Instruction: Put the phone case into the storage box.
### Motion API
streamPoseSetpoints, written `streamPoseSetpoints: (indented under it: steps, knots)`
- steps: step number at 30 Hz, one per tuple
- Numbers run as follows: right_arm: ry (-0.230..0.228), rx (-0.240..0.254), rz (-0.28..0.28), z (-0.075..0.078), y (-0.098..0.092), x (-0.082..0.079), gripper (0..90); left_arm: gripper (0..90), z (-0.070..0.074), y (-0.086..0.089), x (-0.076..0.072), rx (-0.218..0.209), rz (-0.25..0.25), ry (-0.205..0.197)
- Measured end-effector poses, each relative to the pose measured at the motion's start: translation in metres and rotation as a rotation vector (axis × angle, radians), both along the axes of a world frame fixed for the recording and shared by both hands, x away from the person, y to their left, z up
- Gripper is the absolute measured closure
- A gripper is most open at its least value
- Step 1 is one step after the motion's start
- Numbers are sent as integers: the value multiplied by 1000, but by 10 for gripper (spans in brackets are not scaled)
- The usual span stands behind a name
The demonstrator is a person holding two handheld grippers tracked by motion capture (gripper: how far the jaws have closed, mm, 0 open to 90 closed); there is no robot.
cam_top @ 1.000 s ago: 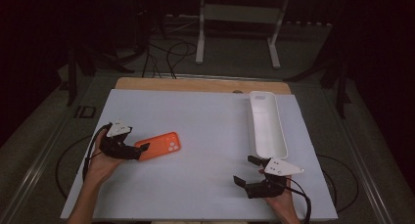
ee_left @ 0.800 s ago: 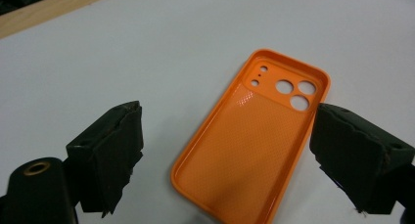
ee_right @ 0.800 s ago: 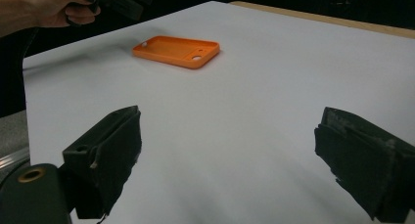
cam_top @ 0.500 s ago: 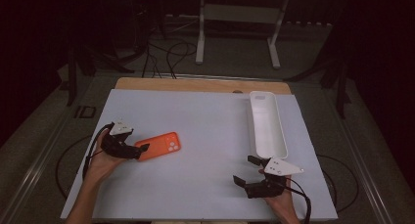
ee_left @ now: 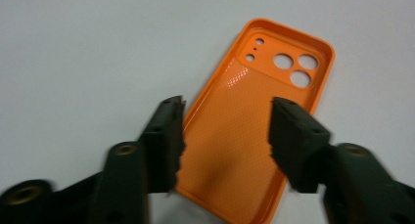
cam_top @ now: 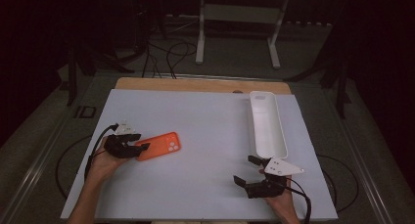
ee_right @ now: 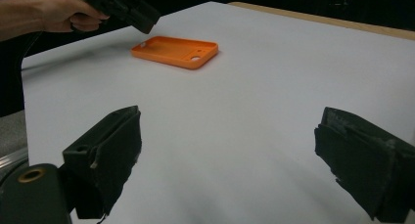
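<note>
An orange phone case lies inside up on the white tabletop, at the left. My left gripper hangs over its near end. In the left gripper view the case runs between the two jaws of this gripper, which have just been closing; the pads stand about at its long edges and no press shows. From the right gripper view that gripper sits a little above the case. My right gripper rests at the front right, open and empty.
A long white tray lies along the right side, just beyond the right gripper. A wooden strip borders the table's far edge. Cables and a white stand's legs are on the floor behind.
The left gripper's jaws have narrowed around the near end of the orange case. The case and the right gripper have stayed where they were.
</note>
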State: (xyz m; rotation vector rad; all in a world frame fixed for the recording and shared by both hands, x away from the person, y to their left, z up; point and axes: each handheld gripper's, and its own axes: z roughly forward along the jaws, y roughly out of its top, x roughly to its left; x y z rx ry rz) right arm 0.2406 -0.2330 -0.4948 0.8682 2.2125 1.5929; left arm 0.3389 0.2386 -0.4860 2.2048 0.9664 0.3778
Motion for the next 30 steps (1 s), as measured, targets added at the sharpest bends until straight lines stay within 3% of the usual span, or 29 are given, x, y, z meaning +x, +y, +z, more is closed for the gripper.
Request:
streamPoseSetpoints:
  steps: [5,12,25,30]
  knots:
    - [-1,-1,-1,0,0,0,98,680,-5,2,0,-1,-25,48]
    - [-3,-3,0,0,0,0,98,880,-13,7,-8,-2,-48,79]
    - [-1,-1,0,0,0,0,98,900,-22,1,-12,45,-67,123]
    - [-2,-1,1,0,0,0,98,900,-23,3,-15,25,-60,137]
